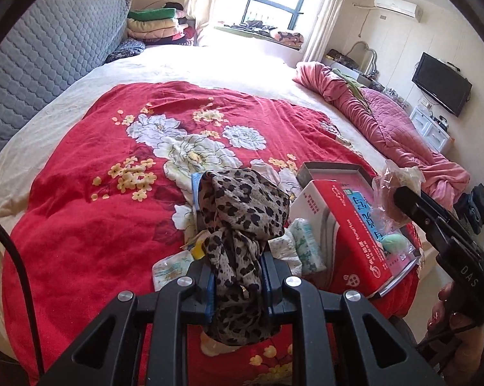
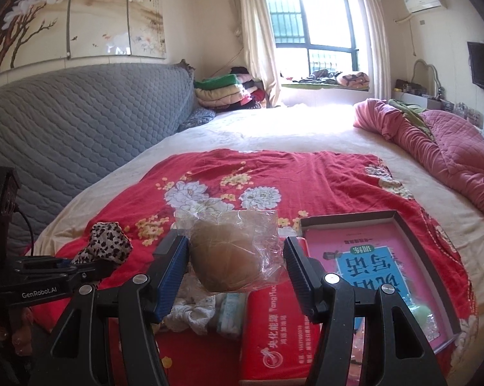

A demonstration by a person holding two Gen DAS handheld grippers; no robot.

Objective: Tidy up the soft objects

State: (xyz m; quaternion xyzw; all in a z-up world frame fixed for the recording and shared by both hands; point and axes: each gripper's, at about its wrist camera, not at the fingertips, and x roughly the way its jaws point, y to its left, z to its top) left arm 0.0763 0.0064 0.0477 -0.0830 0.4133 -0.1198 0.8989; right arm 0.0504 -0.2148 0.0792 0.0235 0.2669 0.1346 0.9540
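Observation:
A leopard-print scarf point(image 1: 242, 212) is bunched and pinched between the blue pads of my left gripper point(image 1: 237, 257), which is shut on it above the red floral blanket point(image 1: 97, 225). The right wrist view shows that scarf point(image 2: 107, 241) and the left gripper point(image 2: 78, 265) at the lower left. My right gripper point(image 2: 235, 244) is shut on a brown bun in a clear plastic bag point(image 2: 229, 257), lifted off the bed. The bagged bun point(image 1: 393, 189) also appears at the right of the left wrist view.
Below the grippers lie a red carton point(image 2: 274, 337), an open shallow box holding a pink book point(image 2: 386, 257), tissue packs point(image 1: 306, 247) and a white lacy cloth point(image 2: 193, 315). A pink quilt point(image 2: 434, 148) is heaped on the right. A grey headboard point(image 2: 81, 122) runs along the left.

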